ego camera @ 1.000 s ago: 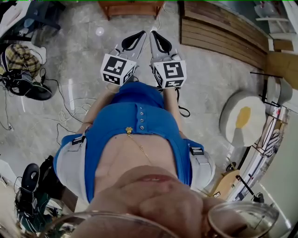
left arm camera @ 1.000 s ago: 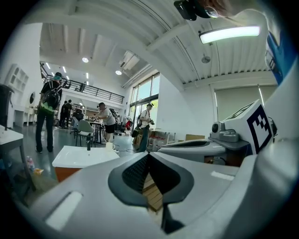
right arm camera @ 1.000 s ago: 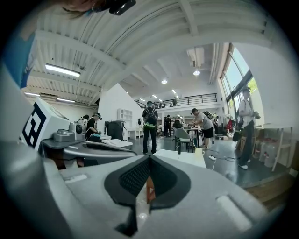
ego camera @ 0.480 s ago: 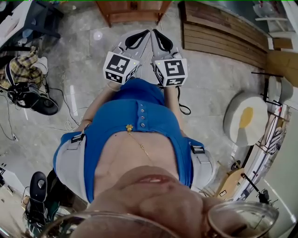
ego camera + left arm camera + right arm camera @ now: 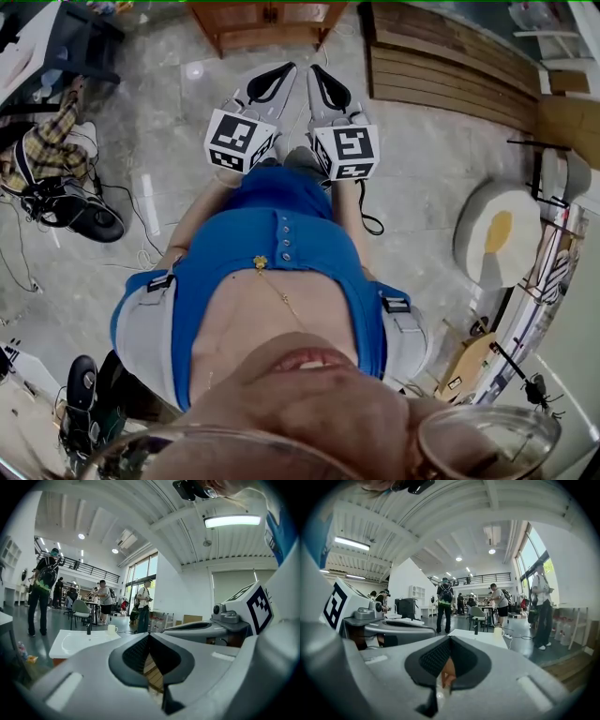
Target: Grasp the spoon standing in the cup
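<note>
Head view: the person stands on a grey floor point(image 5: 422, 169) with the left gripper point(image 5: 284, 70) and the right gripper point(image 5: 314, 73) held side by side just ahead of a blue top point(image 5: 272, 234). No cup appears in this view. Each gripper view shows its own two fingers pressed together at the tips with nothing between them.

Only the gripper views show the task's thing. The cup point(image 5: 111, 629) stands on a white table point(image 5: 70, 644) well apart from both grippers, near a dark upright object point(image 5: 89, 629). At this distance the spoon is too small to make out.

Probable hazards:
- Fingers brought in closed would strike the spoon handle or the cup rim rather than straddle it. A cup this small would likely tip or slide.
- A loose cable point(image 5: 371, 223) lies on the floor near the person's feet and could catch a foot on the way over.
- The dark upright object leaves little room on that side of the cup.
</note>
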`<state>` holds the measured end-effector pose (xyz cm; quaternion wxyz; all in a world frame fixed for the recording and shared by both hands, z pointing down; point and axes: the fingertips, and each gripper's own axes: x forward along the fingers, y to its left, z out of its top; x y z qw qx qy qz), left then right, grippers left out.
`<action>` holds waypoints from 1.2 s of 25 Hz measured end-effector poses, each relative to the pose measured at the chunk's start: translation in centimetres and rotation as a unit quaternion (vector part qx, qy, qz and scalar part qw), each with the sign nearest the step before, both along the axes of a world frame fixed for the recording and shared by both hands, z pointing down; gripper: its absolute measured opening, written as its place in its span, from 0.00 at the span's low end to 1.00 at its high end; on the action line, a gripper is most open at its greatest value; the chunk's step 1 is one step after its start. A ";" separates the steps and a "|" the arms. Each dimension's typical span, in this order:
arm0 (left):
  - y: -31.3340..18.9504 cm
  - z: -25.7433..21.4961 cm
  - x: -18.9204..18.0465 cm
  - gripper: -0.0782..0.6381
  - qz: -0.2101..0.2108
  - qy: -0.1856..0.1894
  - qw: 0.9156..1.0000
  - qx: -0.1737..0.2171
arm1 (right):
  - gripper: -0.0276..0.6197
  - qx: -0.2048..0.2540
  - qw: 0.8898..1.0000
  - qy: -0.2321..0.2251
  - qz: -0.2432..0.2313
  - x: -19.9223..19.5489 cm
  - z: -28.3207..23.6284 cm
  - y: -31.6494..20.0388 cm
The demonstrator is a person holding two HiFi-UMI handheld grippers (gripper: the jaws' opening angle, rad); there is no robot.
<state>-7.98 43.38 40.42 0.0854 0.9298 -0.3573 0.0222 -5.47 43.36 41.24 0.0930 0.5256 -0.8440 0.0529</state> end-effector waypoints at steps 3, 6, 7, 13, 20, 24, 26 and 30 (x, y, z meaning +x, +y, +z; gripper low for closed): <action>-0.9 0.3 -0.2 0.10 -0.001 0.000 1.000 -0.004 | 0.04 -0.003 1.000 0.001 -0.001 -0.1 0.1 -0.7; -2.3 0.5 -0.3 0.10 -0.007 0.002 1.000 -0.009 | 0.04 -0.007 1.000 0.001 -0.008 -0.4 0.4 -2.0; -2.9 0.6 -0.2 0.10 -0.009 0.002 1.000 -0.010 | 0.04 -0.008 1.000 0.000 -0.011 -0.3 0.5 -2.6; -7.9 0.2 2.5 0.10 -0.017 0.001 1.000 -0.007 | 0.04 -0.012 1.000 -0.013 -0.021 1.9 0.3 -7.5; -13.5 -1.2 6.8 0.10 -0.031 -0.008 0.999 0.009 | 0.04 -0.002 0.999 -0.015 -0.045 5.8 -1.1 -13.2; -15.9 -1.8 8.7 0.10 -0.039 -0.012 0.999 0.015 | 0.04 -0.002 0.998 -0.012 -0.055 7.8 -1.4 -15.8; -16.9 -1.8 9.2 0.10 -0.048 -0.016 0.999 0.012 | 0.04 -0.006 0.998 -0.011 -0.067 8.2 -1.5 -16.8; -18.7 -1.5 10.1 0.10 -0.062 -0.023 0.998 0.005 | 0.04 -0.009 0.996 -0.013 -0.082 9.1 -1.5 -18.6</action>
